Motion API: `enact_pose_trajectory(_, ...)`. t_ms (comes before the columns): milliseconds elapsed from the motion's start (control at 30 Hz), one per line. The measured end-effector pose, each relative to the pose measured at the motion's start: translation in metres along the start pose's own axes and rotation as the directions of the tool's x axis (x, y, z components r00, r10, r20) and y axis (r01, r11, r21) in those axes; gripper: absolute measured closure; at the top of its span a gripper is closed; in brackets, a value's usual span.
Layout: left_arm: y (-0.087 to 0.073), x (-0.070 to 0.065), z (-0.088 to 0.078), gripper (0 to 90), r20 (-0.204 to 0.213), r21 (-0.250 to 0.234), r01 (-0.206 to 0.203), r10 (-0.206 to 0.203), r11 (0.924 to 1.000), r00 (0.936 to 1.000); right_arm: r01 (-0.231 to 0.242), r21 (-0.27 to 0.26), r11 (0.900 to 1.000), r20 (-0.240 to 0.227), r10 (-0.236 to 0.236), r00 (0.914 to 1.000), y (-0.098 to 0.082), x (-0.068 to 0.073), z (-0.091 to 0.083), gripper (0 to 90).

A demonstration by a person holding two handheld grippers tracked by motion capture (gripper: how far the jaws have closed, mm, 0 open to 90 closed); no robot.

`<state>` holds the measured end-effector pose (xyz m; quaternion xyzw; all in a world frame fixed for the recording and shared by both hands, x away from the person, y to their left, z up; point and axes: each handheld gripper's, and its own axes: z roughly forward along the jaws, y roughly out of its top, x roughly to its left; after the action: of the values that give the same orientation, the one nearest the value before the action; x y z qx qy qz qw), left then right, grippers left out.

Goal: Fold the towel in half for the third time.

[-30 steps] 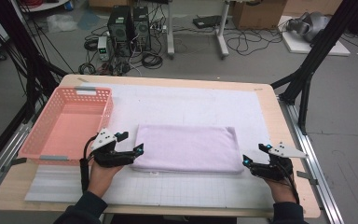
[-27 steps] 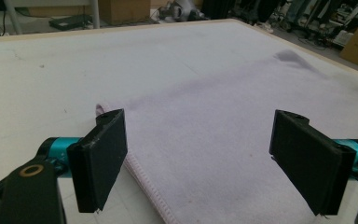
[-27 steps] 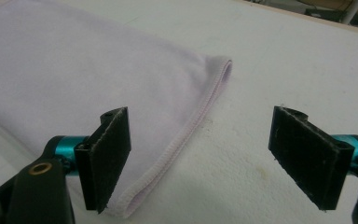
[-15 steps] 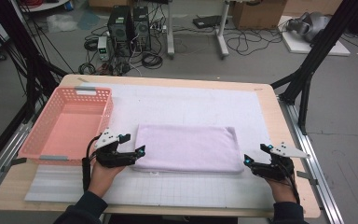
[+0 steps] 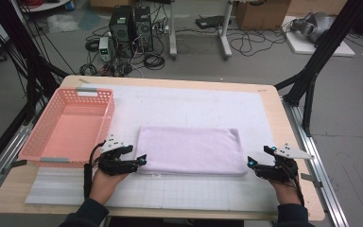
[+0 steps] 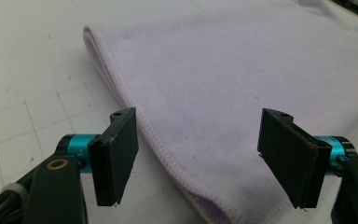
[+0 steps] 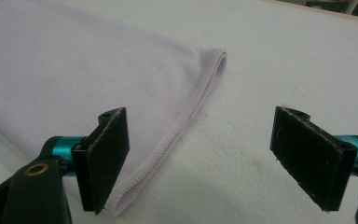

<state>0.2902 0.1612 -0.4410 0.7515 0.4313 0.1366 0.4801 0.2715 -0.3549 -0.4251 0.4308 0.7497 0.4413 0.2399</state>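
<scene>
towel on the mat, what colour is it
Pale lilac; the towel shows it best in the left gripper view.

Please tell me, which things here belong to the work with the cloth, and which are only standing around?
Belonging to the work:
- folded lilac towel
- left gripper, jaws open at the towel's left edge, just been closing
- right gripper, open at its right edge

Just around:
- pink basket
- white mat

The towel (image 5: 191, 150) is pale lilac with a stitched hem. The basket (image 5: 38, 142) is salmon pink. The mat (image 5: 194, 106) is white with a faint grey grid, on a light wood table (image 5: 274, 97).
</scene>
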Motion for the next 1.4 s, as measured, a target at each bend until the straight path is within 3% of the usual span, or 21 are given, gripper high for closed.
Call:
enact_pose_trajectory(267,-0.004,-0.001,-0.003,32.4,-0.026,0.05,0.0,0.001,0.9988,0.9997,0.02,0.01,1.0,-0.013,-0.019,0.9997,0.001,0.003,0.005,18.5)
enact_pose_trajectory(533,-0.01,-0.004,-0.002,36.8,-0.055,0.125,0.008,-0.001,0.9921,0.9985,0.019,0.022,1.0,-0.023,-0.019,0.9996,0.001,0.004,0.009,18.5)
enact_pose_trajectory(733,-0.012,-0.01,-0.002,39.5,-0.053,0.136,-0.01,0.018,0.9907,0.9984,0.024,0.02,1.0,-0.031,-0.023,0.9993,0.002,0.005,0.01,18.5)
enact_pose_trajectory(800,-0.012,-0.016,-0.001,45.5,-0.049,0.145,-0.037,0.044,0.9887,0.9978,0.026,0.021,0.999,-0.034,-0.026,0.9991,0.002,0.006,0.01,18.5)
enact_pose_trajectory(900,-0.012,-0.019,-0.001,53.9,-0.054,0.146,-0.042,0.051,0.9883,0.9973,0.027,0.024,0.999,-0.038,-0.026,0.9989,0.002,0.007,0.011,18.5)
enact_pose_trajectory(1067,-0.012,-0.017,-0.001,65.0,-0.045,0.152,-0.012,0.019,0.9883,0.9988,0.035,0.019,0.999,-0.048,-0.034,0.9983,0.005,0.011,0.015,18.5)
enact_pose_trajectory(1100,-0.012,-0.015,-0.001,65.0,-0.027,0.148,0.003,0.001,0.9889,0.9996,0.035,0.019,0.999,-0.048,-0.034,0.9983,0.005,0.011,0.015,18.5)
enact_pose_trajectory(1133,-0.013,-0.013,-0.001,74.6,0.022,0.151,0.027,-0.03,0.9881,0.9993,0.037,0.02,0.999,-0.053,-0.036,0.9979,0.006,0.012,0.017,18.5)
enact_pose_trajectory(1167,-0.014,-0.014,0.0,80.1,0.016,0.145,0.031,-0.033,0.989,0.9993,0.045,0.021,0.999,-0.065,-0.044,0.9969,0.008,0.016,0.02,18.5)
enact_pose_trajectory(1400,-0.01,-0.011,-0.001,81.3,0.03,0.148,0.039,-0.044,0.9882,0.9986,0.055,0.021,0.998,-0.124,-0.052,0.991,0.021,0.03,0.039,18.5)
